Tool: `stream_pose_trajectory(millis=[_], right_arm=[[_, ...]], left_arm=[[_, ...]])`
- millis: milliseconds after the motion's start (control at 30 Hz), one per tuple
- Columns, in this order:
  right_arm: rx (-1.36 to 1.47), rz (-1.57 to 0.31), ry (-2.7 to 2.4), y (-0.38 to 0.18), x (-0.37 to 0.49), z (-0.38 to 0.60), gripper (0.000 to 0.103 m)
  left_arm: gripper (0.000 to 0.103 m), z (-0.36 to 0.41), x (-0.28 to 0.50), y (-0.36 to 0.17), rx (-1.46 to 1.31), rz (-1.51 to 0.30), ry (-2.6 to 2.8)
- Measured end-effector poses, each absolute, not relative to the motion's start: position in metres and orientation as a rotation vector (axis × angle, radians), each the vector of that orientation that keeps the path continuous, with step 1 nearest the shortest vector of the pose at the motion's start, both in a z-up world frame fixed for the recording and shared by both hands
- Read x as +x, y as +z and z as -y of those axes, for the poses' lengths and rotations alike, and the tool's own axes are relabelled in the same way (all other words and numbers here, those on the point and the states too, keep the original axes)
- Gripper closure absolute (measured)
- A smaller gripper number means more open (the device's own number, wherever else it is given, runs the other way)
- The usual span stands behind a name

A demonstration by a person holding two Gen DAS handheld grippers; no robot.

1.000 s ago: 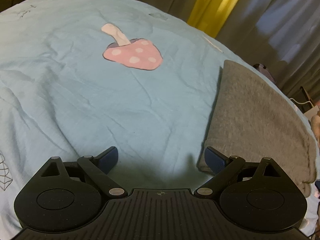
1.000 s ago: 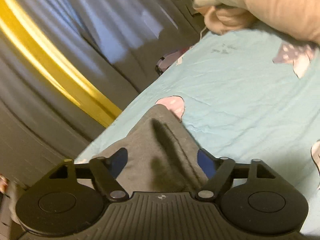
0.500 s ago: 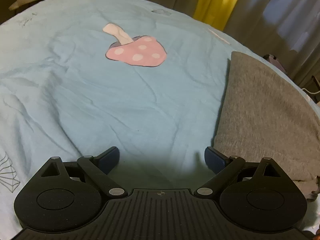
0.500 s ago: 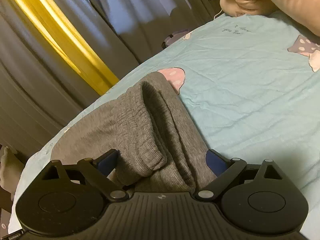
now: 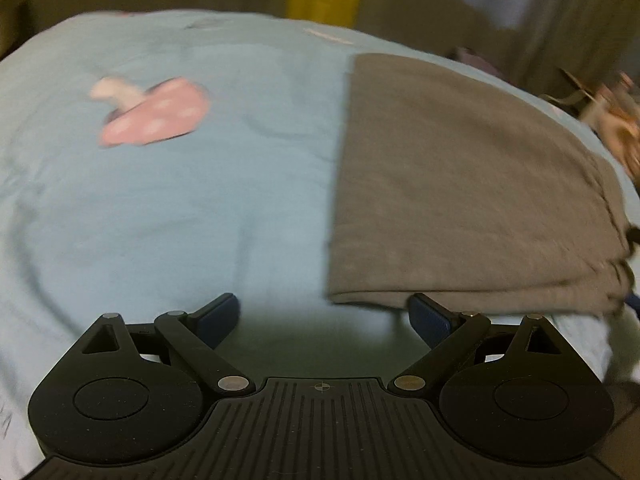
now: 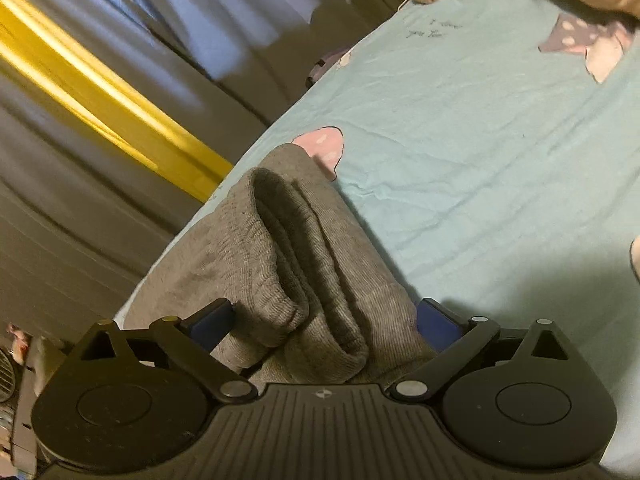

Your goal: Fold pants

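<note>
Both spread wide: right gripper point(image 6: 324, 316) straddles pants point(image 6: 304, 280); left gripper point(image 5: 324, 312) beside them.

Grey pants point(image 5: 460, 184) are seen on light blue sheet point(image 5: 160, 208), which is printed with pink white-dotted mushroom point(image 5: 154, 114). Curtains point(image 6: 100, 92) are striped grey and yellow.

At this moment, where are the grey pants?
The grey pants lie folded on the blue bedsheet, right of the pink mushroom print in the left wrist view; their bunched edge sits between the open right gripper jaws.
</note>
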State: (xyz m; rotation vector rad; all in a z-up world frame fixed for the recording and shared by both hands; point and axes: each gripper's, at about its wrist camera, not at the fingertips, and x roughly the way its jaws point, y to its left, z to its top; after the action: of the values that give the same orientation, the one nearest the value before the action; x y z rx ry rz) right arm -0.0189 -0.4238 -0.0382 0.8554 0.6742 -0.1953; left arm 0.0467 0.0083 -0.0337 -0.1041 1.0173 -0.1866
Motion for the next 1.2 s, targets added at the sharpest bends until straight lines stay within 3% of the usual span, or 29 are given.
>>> stream_pose_trajectory(millis=[533, 700, 767, 867, 933, 1033, 1200], right_arm=[[1.393, -0.688, -0.035, -0.072, -0.052, 0.451, 0.004], [1.403, -0.655, -0.073, -0.079, -0.039, 0.441, 0.005], [1.334, -0.604, -0.211, -0.075, -0.045, 0.443, 0.016], [1.376, -0.562, -0.252, -0.077, -0.052, 0.447, 0.022], [1.361, -0.568, -0.250, -0.075, -0.052, 0.444, 0.022], [1.327, -0.618, -0.183, -0.070, -0.046, 0.440, 0.013], [1.272, -0.639, -0.259, -0.064, -0.048, 0.442, 0.014]], left_arm=[[0.006, 0.013, 0.053, -0.049, -0.087, -0.969, -0.239], [0.006, 0.007, 0.052, -0.048, -0.112, -0.967, -0.218], [0.006, 0.004, 0.053, -0.048, -0.124, -0.968, -0.207], [0.006, 0.001, 0.053, -0.047, -0.135, -0.970, -0.198], [0.006, 0.000, 0.052, -0.046, -0.140, -0.969, -0.195], [0.006, -0.001, 0.050, -0.043, -0.162, -0.962, -0.219], [0.007, -0.011, 0.049, -0.035, -0.212, -0.936, -0.196]])
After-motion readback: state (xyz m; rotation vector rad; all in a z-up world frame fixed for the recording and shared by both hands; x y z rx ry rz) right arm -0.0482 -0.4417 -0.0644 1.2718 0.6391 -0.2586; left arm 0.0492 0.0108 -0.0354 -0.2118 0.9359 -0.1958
